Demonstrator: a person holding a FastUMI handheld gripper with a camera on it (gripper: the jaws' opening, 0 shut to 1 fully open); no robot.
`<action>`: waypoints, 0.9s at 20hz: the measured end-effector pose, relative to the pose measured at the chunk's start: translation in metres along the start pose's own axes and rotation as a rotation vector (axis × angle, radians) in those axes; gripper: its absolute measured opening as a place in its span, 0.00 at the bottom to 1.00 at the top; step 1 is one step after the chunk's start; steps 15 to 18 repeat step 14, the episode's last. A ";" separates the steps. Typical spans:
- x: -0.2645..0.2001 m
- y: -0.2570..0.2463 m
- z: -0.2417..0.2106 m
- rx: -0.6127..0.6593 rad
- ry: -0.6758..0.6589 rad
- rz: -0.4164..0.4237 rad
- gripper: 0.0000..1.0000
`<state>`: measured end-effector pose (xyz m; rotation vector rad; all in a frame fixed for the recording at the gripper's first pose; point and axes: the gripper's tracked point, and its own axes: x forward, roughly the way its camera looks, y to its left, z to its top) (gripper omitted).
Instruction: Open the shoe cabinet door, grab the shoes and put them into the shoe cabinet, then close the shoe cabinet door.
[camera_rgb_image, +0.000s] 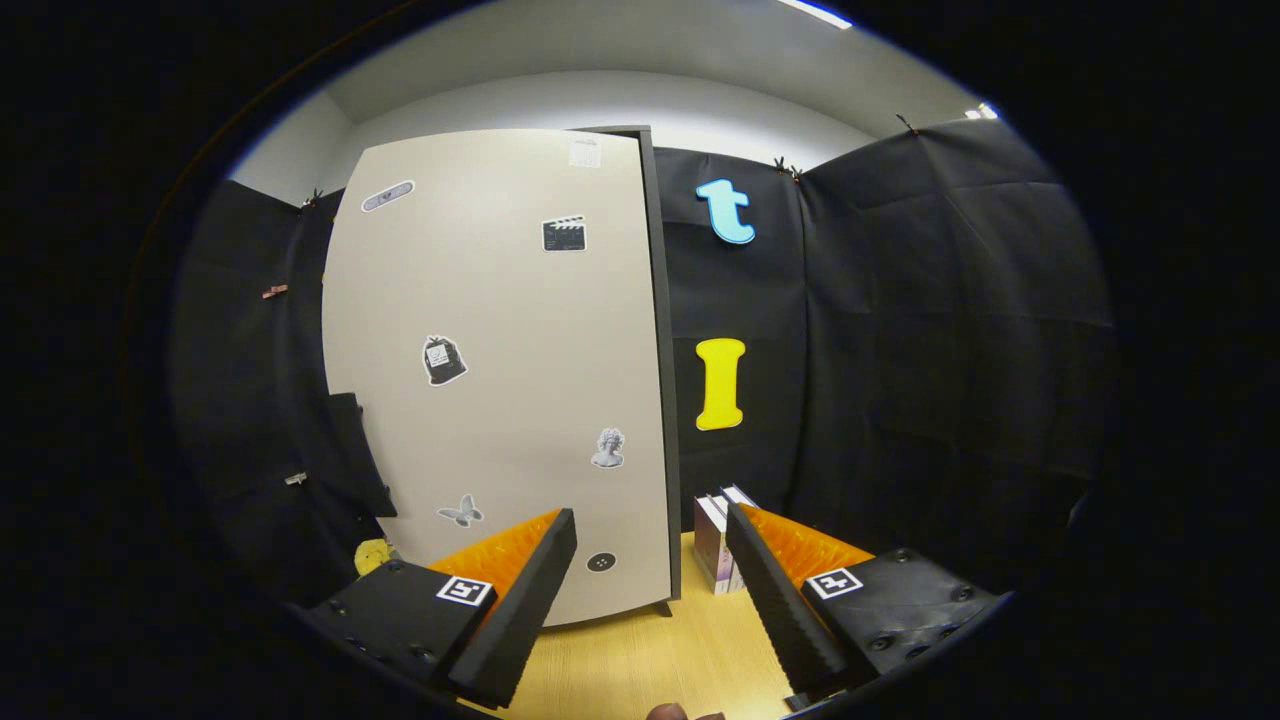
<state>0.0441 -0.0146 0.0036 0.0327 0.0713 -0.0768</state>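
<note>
The shoe cabinet (500, 370) stands upright on the wooden table just beyond my fingers, a tall beige box with several stickers on its face. Its door is shut, and a dark edge (662, 380) runs down its right side. My gripper (650, 530) is open with nothing between its fingers. The left finger overlaps the cabinet's lower front; the right finger points past the cabinet's right edge.
Some small white and pink boxes (718, 540) stand on the wooden table (650, 650) right of the cabinet, against the black cloth wall. A yellow object (372, 555) peeks out at the cabinet's lower left. A fingertip (668, 712) shows at the very bottom.
</note>
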 end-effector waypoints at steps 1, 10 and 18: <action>0.000 -0.001 0.000 0.001 -0.002 0.000 0.98; 0.007 -0.009 -0.010 0.006 0.024 0.002 0.98; 0.008 -0.013 -0.015 0.019 0.037 0.003 0.98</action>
